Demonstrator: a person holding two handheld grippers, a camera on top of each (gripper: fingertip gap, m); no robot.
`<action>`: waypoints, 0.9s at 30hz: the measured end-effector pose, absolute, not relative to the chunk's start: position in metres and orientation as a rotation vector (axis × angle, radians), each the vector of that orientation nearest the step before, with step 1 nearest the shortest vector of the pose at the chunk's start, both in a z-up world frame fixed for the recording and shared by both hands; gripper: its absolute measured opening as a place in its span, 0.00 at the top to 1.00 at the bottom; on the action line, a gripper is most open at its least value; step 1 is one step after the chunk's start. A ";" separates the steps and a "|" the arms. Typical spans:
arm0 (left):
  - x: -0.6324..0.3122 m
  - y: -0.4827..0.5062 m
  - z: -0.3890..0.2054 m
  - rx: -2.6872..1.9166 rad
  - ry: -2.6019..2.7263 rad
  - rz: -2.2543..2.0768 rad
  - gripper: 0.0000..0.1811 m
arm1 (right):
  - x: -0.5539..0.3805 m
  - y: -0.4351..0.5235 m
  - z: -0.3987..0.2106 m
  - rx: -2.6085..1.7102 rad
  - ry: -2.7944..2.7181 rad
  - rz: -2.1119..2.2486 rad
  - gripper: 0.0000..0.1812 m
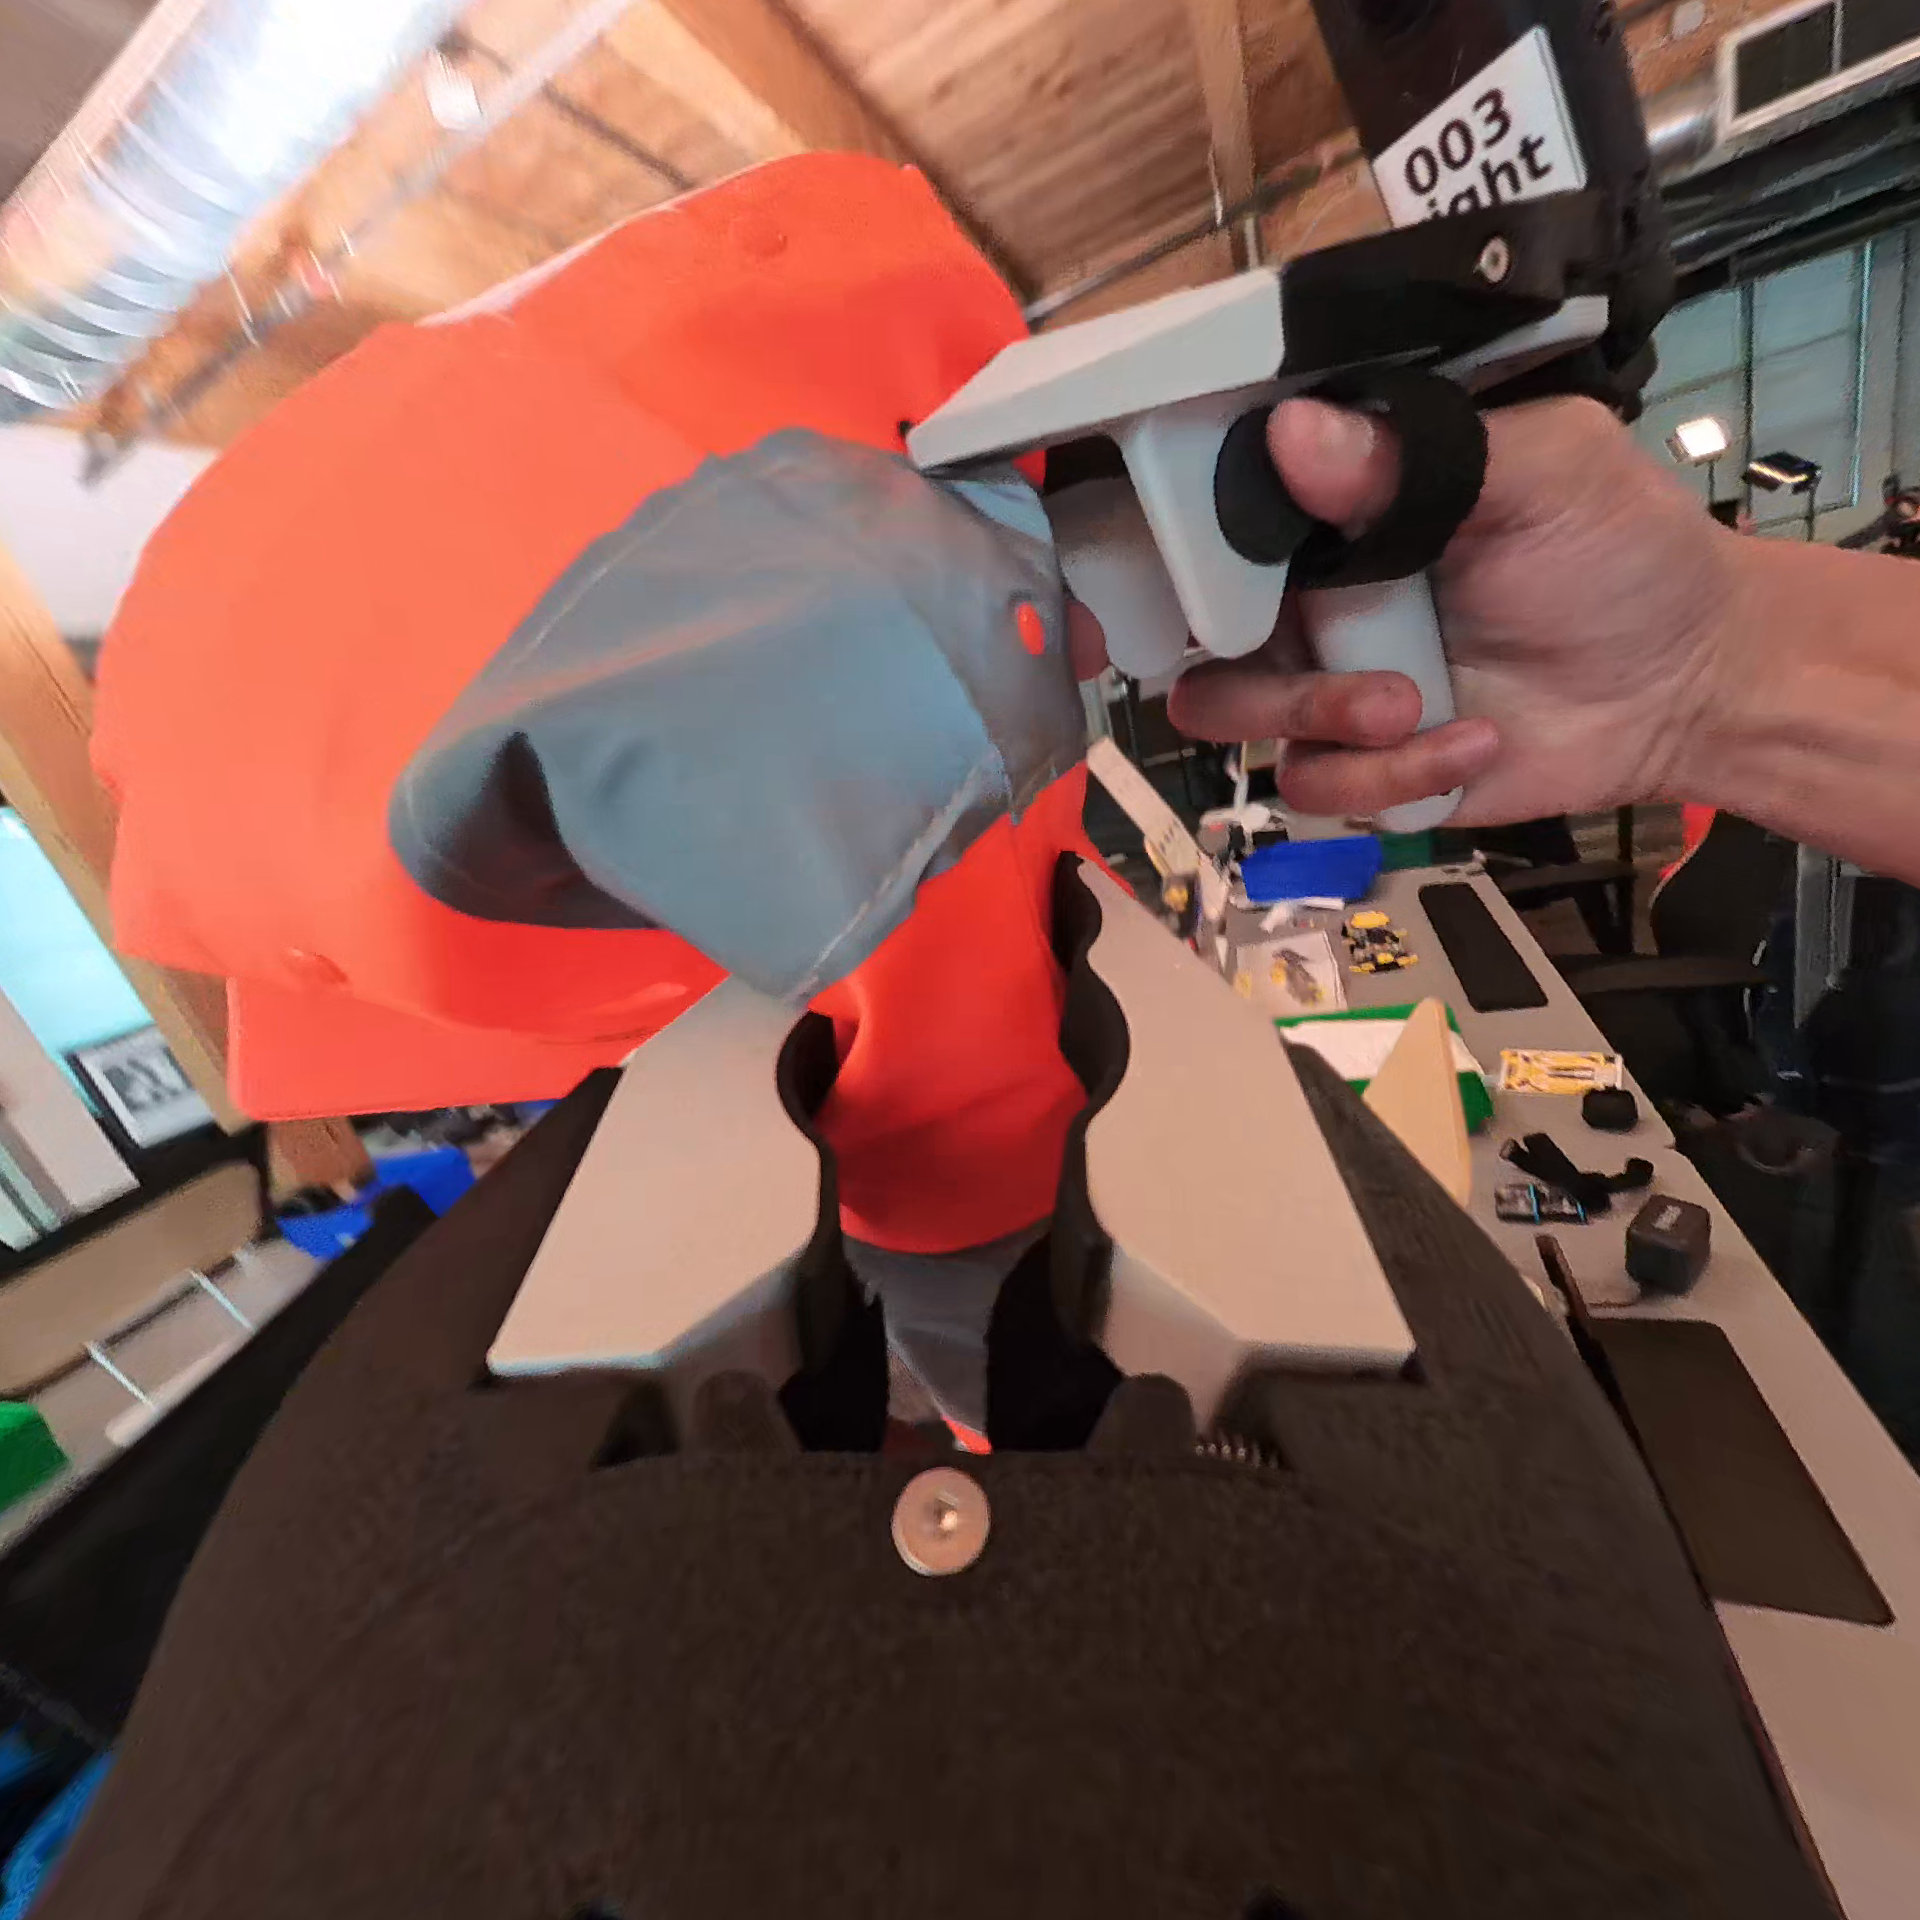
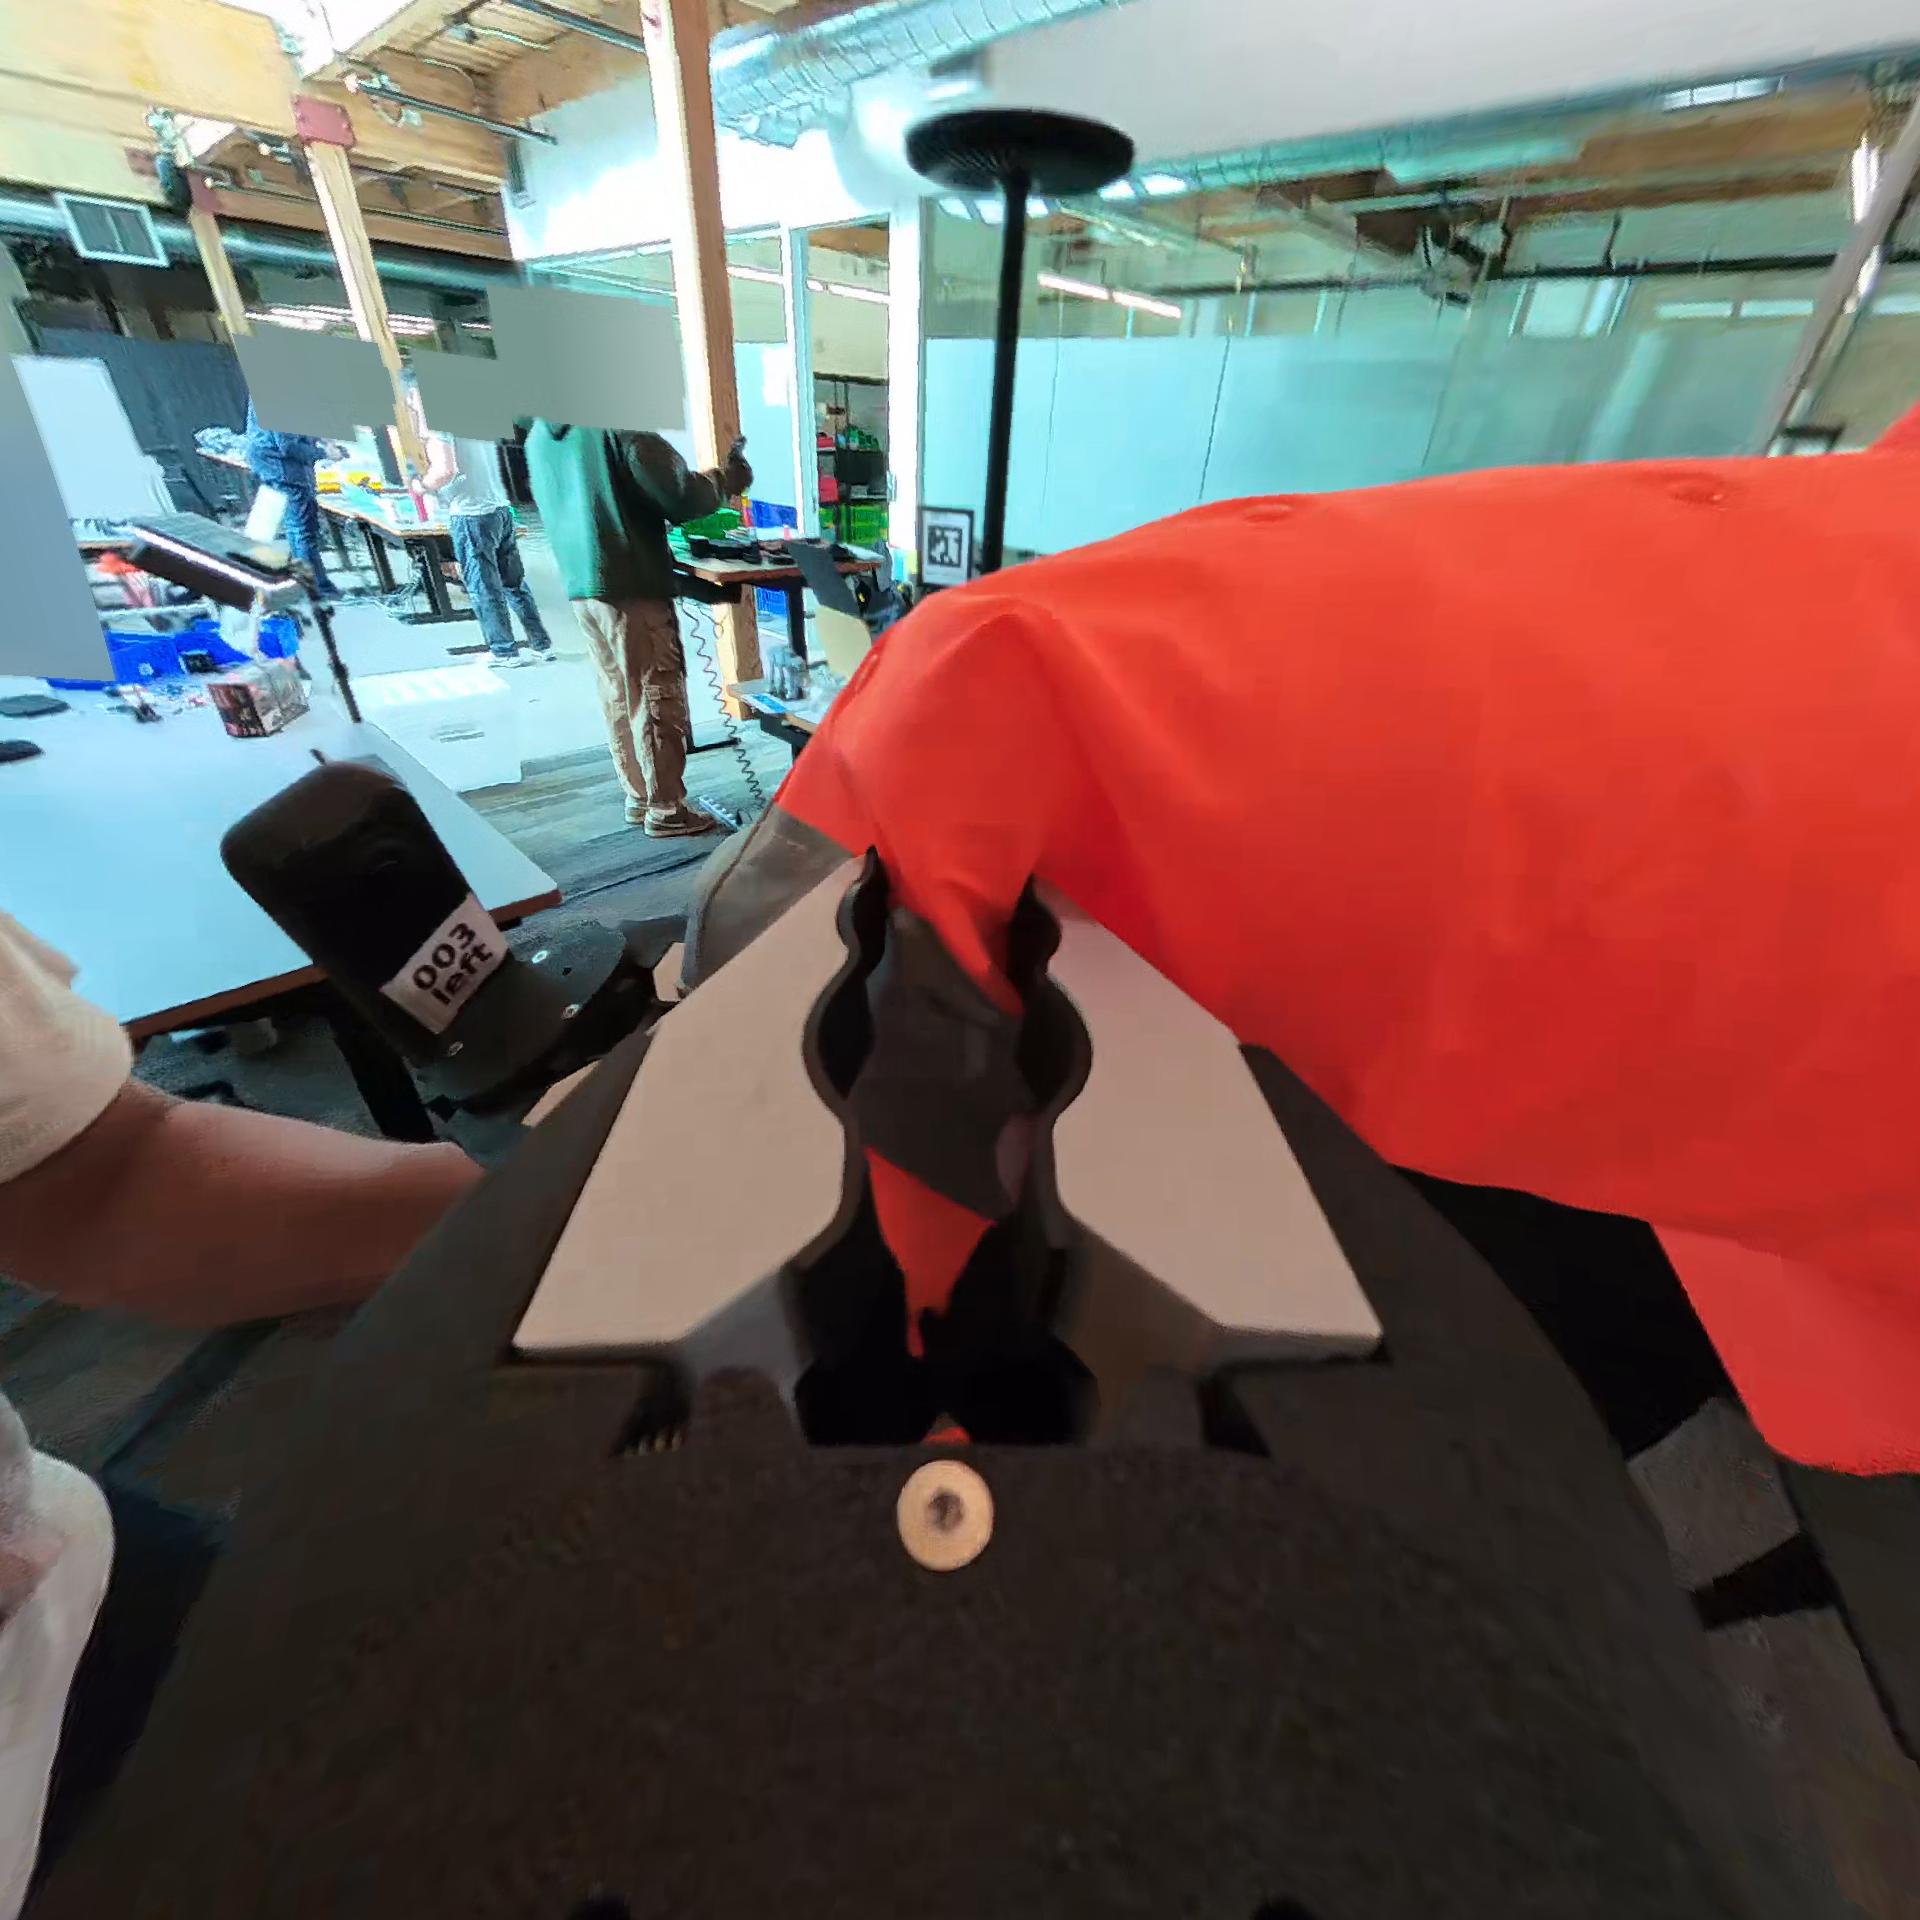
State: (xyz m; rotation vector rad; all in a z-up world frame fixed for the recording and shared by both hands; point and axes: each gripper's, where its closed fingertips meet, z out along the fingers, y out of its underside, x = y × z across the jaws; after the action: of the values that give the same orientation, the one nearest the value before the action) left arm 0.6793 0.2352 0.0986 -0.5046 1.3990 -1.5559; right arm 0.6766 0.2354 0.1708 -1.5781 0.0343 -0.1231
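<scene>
An orange shirt [image 1: 416, 644] with grey collar trim [image 1: 727, 665] hangs in the air between both grippers. My left gripper [image 1: 940, 997] is shut on the orange cloth, with a grey strip running down between its fingers. My right gripper [image 2: 951, 914] is shut on the shirt [image 2: 1403, 831] at a grey-trimmed edge [image 2: 935, 1081]. In the left wrist view the right gripper [image 1: 977, 457] shows at upper right, held by a hand [image 1: 1558, 644], pinching the grey collar. In the right wrist view the left gripper's body [image 2: 405, 935] shows at left, with a forearm [image 2: 208, 1205] below it.
A grey table [image 1: 1621, 1039] with small black and yellow items and a green box [image 1: 1351, 1049] lies at right in the left wrist view. In the right wrist view a white table [image 2: 156, 831] is at left, a black pole lamp [image 2: 1008, 364] stands behind, and people [image 2: 613, 582] stand by benches.
</scene>
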 end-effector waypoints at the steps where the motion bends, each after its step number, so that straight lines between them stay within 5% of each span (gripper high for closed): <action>1: 0.654 0.232 0.111 -0.467 1.368 -1.538 0.78 | 0.649 0.232 0.183 -1.560 -0.002 -0.136 0.87; 4: 0.578 0.220 0.141 -0.350 1.325 -1.423 0.79 | 0.574 0.203 0.206 -1.506 -0.038 -0.072 0.76; 6: 0.533 0.204 0.150 -0.288 1.365 -1.332 0.80 | 0.552 0.151 0.189 -1.366 -0.003 -0.069 0.79; 10: 0.465 0.187 0.139 -0.217 1.445 -1.105 0.81 | 0.626 0.118 0.008 -1.193 0.572 0.378 0.82; 12: 0.434 0.180 0.126 -0.219 1.496 -1.078 0.81 | 0.629 0.164 -0.027 -1.126 0.592 0.577 0.83; 15: 0.394 0.166 0.093 -0.176 1.606 -1.014 0.82 | 0.612 0.217 -0.002 -1.060 0.475 0.741 0.75; 18: 0.370 0.164 0.056 -0.282 1.706 -0.987 0.82 | 0.593 0.231 -0.025 -1.185 0.528 0.665 0.84; 20: 0.361 0.165 0.028 -0.298 1.777 -0.932 0.81 | 0.582 0.224 -0.033 -1.048 0.567 0.770 1.00; 27: 0.319 0.160 -0.058 -0.367 1.953 -0.758 0.80 | 0.568 0.252 -0.028 -0.899 0.535 0.860 1.00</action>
State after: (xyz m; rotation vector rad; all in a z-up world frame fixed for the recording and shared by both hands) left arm 0.3191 0.1603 -0.0584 -0.3667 1.9532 -0.7580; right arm 0.5675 0.2520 -0.0284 -0.8991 0.5352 0.8596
